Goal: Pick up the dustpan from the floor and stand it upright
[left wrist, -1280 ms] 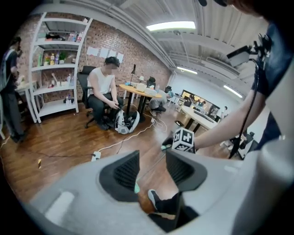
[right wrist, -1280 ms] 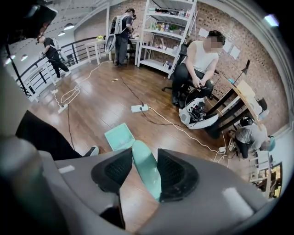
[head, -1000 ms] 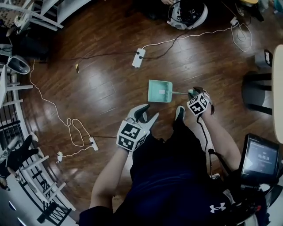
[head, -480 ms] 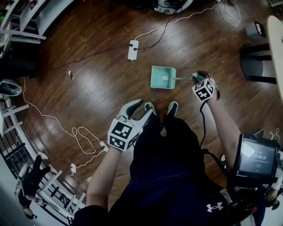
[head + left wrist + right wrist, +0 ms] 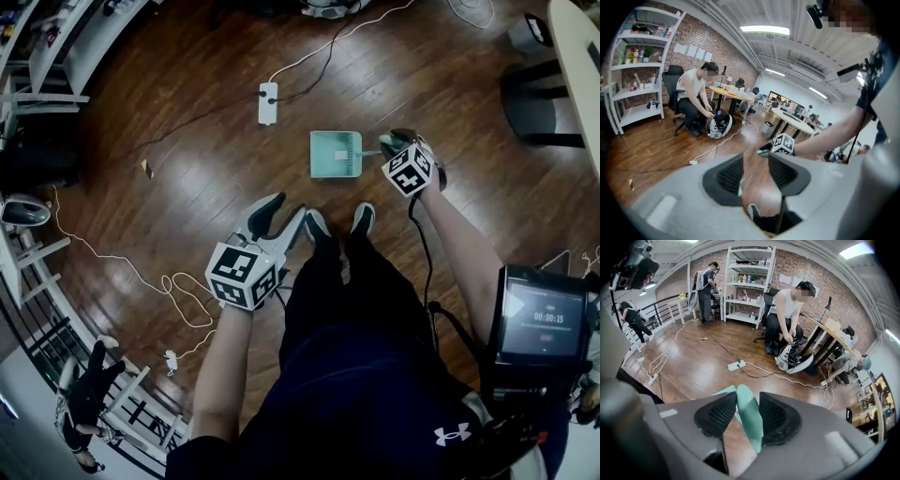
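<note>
1. Floorboards (image 5: 178,197) of dark wood fill the head view. A white power strip (image 5: 268,103) and its cable lie at eleven o'clock from your shoes (image 5: 317,225).
2. A small teal dustpan (image 5: 336,154) sits at twelve o'clock, just beyond your toes. The pan shows its open face upward, and a thin handle (image 5: 750,420) runs out toward three o'clock. It is low at the floor; you cannot tell from here whether the pan has left the boards.
3. The dustpan looks like light, stiff, smooth plastic. Judge it easy to lift but apt to swing, since the broad pan end should outweigh the slim handle and hang downward. The handle's wider end is the sensible place to hold it. A firm squeeze should keep it from twisting as you tip it upright.
4. Your right gripper (image 5: 396,142) is at one o'clock from your shoes, at the handle's far end. In the right gripper view, its two black ribbed pads are clamped on the teal handle, one on each side.
5. Your left gripper (image 5: 281,208) hangs at nine o'clock beside your left shoe. Its jaws stand apart and hold nothing. In the left gripper view, only floor and a shoe tip show through the gap.
</note>
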{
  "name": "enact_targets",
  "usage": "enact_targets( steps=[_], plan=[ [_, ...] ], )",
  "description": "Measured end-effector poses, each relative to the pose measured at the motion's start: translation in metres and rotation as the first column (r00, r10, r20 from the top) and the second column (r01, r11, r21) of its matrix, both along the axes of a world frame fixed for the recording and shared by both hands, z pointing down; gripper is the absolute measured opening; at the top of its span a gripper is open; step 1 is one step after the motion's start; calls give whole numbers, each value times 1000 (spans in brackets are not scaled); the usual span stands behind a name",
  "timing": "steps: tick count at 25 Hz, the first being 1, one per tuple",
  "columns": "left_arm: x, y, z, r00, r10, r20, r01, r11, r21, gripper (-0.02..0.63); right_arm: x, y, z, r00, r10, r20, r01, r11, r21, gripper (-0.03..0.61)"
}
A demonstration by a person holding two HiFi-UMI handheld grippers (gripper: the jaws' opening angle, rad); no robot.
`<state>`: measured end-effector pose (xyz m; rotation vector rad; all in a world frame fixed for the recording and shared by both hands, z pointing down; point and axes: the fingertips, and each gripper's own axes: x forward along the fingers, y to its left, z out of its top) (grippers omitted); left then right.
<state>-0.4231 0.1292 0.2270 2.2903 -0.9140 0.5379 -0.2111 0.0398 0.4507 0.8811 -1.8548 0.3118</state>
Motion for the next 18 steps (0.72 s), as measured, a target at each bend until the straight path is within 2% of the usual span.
enact_targets(
  steps=[6, 10, 18],
  plan=[
    [19, 8, 11, 998, 41, 37, -39, 999, -37, 169, -9, 4, -4, 993, 54, 109, -53, 999, -11, 163],
    [27, 8, 14, 998, 45, 35, -44, 998, -37, 169, -13, -3, -22, 982, 76, 174, -85, 995, 47, 161],
    [52, 7, 11, 993, 119, 29, -118, 993, -27, 169, 12, 11, -75, 911, 240, 337, -289, 952, 102, 136]
  ],
)
